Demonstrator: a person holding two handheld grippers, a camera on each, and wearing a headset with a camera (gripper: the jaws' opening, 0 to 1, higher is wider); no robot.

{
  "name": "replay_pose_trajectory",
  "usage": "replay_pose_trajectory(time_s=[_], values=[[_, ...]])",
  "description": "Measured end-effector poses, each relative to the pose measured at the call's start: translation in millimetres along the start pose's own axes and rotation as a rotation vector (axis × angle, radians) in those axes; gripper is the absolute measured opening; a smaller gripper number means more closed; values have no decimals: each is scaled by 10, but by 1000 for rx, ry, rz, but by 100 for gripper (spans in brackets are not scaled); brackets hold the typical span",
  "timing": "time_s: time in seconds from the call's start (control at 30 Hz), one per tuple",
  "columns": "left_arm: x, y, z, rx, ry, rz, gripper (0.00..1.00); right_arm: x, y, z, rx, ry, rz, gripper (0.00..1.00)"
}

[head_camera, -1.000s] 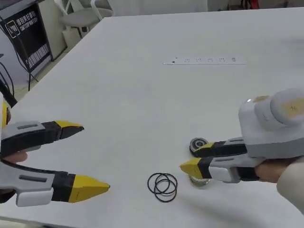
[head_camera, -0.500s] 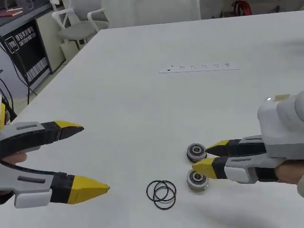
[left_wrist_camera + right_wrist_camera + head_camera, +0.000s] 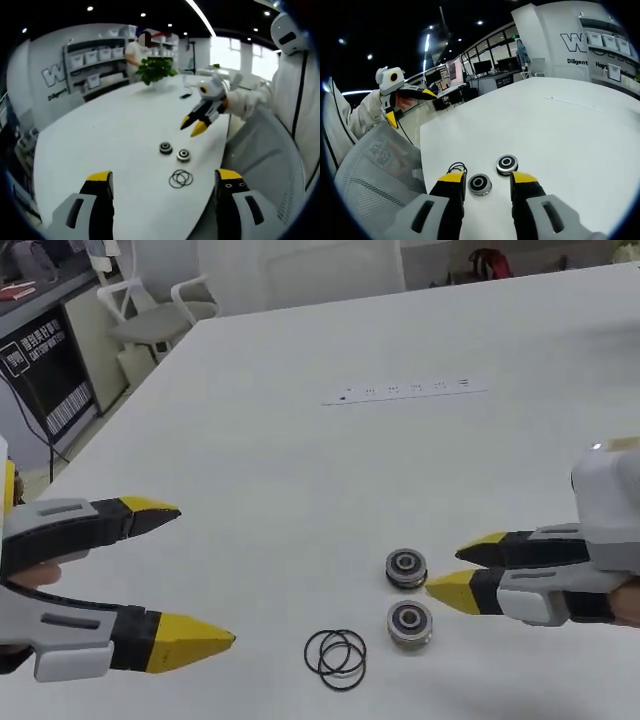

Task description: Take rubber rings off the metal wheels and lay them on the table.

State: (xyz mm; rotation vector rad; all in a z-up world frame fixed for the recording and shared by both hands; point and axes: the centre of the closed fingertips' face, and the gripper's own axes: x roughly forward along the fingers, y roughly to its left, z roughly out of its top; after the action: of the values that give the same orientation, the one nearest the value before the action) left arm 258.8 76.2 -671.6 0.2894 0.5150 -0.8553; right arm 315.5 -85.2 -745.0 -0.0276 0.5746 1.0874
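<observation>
Left claw (image 3: 205, 575) wide open, right claw (image 3: 443, 570) parted, both empty, white table (image 3: 300, 460), office shelving (image 3: 95, 70).

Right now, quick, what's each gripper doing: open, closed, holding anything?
Left gripper: open, holding nothing.
Right gripper: open, holding nothing.

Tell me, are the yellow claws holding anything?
No, nothing is held. The left gripper and right gripper are both open and empty; the wheels and rubber rings lie on the table.
</observation>
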Motion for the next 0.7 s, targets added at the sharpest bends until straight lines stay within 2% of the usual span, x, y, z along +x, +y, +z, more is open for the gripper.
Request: replay_pose_trajectory(time_s=[0.33,0.7], values=[[115,4,114,21,-6,-17,83,-102,-82,-103,40,-22,-31,33],[329,31,329,73,-19,-30,78,-175,-185,-172,85,-56,-57,33]])
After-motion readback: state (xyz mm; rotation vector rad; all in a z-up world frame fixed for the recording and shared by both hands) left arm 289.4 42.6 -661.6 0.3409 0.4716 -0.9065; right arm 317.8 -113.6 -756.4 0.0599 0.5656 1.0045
